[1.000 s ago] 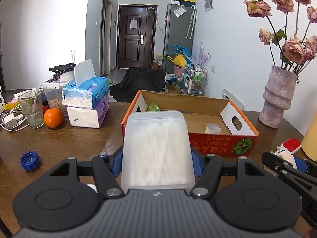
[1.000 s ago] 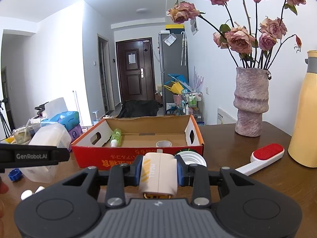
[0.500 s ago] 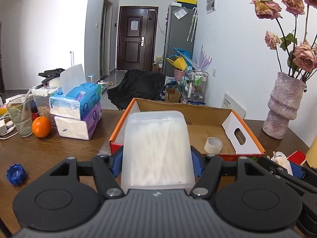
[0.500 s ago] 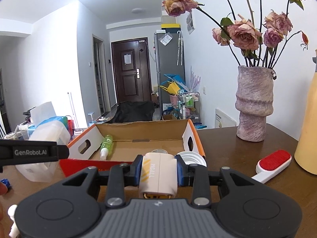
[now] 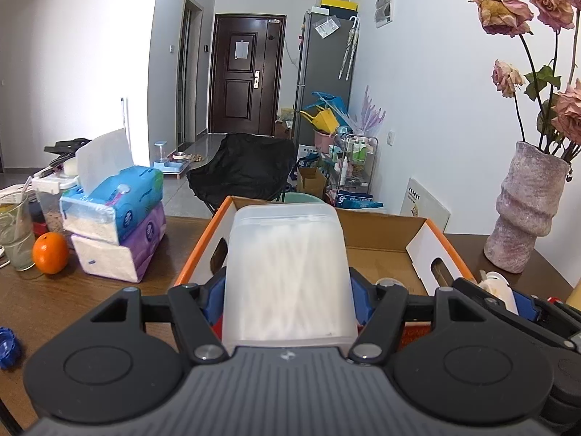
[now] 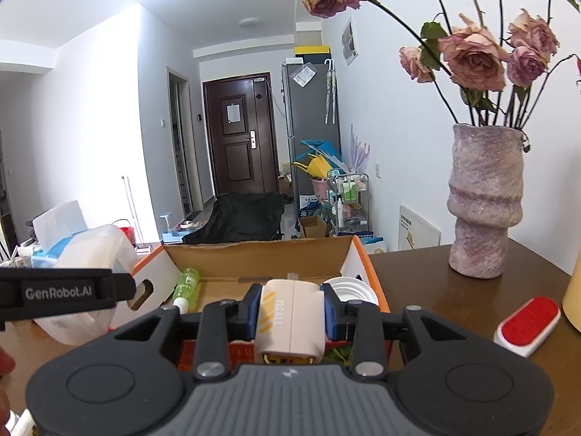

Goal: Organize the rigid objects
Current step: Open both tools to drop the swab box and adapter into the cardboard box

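My left gripper (image 5: pixel 287 283) is shut on a translucent white box of cotton swabs (image 5: pixel 287 272) and holds it above the near left edge of the open orange cardboard box (image 5: pixel 385 254). My right gripper (image 6: pixel 290 309) is shut on a beige MCALL device (image 6: pixel 290 316) above the box's near right edge (image 6: pixel 366 265). Inside the box lie a green bottle (image 6: pixel 187 283) and a white tape roll (image 6: pixel 348 289). The swab box also shows at the left of the right wrist view (image 6: pixel 94 250).
Stacked tissue packs (image 5: pixel 116 218), an orange (image 5: pixel 50 252), a glass (image 5: pixel 14 236) and a blue cap (image 5: pixel 7 341) sit at the left of the wooden table. A stone vase of dried roses (image 6: pixel 484 200) and a red lint brush (image 6: pixel 526 321) stand at the right.
Both grippers have moved forward and up toward the cardboard box, each still holding its object; they now hang over its near edge.
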Available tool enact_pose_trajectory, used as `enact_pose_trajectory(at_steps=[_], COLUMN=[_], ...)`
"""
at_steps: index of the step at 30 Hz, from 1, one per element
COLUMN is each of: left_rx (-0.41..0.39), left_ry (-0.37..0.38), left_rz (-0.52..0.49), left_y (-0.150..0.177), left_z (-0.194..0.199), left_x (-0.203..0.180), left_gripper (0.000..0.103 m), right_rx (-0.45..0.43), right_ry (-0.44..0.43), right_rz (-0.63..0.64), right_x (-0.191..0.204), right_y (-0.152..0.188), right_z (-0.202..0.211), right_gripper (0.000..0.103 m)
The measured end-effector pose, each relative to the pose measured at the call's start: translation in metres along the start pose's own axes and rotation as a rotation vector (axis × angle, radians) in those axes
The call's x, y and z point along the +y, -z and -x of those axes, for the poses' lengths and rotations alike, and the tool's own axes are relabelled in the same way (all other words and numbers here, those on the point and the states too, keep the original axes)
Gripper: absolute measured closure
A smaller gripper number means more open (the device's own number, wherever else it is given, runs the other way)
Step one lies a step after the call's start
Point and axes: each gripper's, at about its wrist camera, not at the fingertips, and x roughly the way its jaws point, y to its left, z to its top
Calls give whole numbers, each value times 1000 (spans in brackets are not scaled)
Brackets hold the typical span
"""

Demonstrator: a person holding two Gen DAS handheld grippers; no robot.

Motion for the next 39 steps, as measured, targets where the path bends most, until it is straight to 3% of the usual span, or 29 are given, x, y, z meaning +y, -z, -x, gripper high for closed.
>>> enact_pose_trajectory(at_steps=[19, 35, 36, 37, 38, 39], left_rx=[-10, 87, 86, 79, 77, 73], left_ry=[-36, -99, -99, -99, -98, -101], left_rz=[-3, -10, -13, -17, -24, -29], left_y=[-29, -29, -29, -28, -29, -29], left_z=[-69, -117, -116, -114, -112, -109], left_x=[3, 16, 17, 17, 17, 16], left_gripper=[37, 36, 36, 31, 25, 10], right_rx=[9, 108, 113, 117, 111, 94], right_ry=[-1, -30, -34, -39, -37, -27], right_rz=[14, 50, 57, 57, 49, 39], right_x=[2, 8, 9, 9, 9, 8], right_y=[-19, -14, -13, -13, -14, -15], right_z=[-66, -108, -107, -106, -104, -101], right_gripper=[71, 69, 66, 49, 21, 8])
